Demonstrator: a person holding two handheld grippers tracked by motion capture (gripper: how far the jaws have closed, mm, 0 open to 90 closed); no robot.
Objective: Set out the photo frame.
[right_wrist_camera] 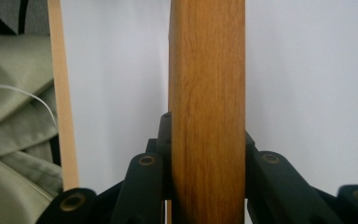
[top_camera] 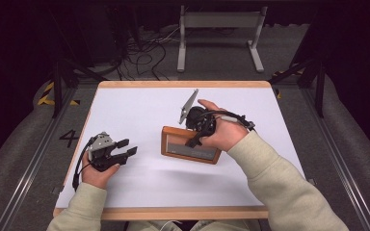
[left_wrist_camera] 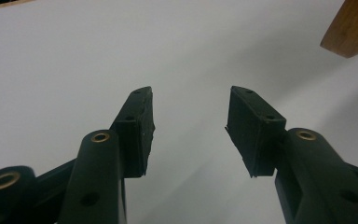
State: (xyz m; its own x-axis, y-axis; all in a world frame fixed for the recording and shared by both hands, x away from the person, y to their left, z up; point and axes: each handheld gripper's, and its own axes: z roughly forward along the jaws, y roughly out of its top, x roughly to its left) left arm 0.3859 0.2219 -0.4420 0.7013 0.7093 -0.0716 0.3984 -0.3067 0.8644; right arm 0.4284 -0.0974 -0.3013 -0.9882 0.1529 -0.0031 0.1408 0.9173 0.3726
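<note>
I see the white worktop, wood-edged, over grey carpet with cables past its far edge. Near the worktop's middle sits a shallow wooden tray with a warm brown rim and grey inner face. My right gripper is clamped on its rim; my left gripper, jaws apart and empty, rests near the left edge
</note>
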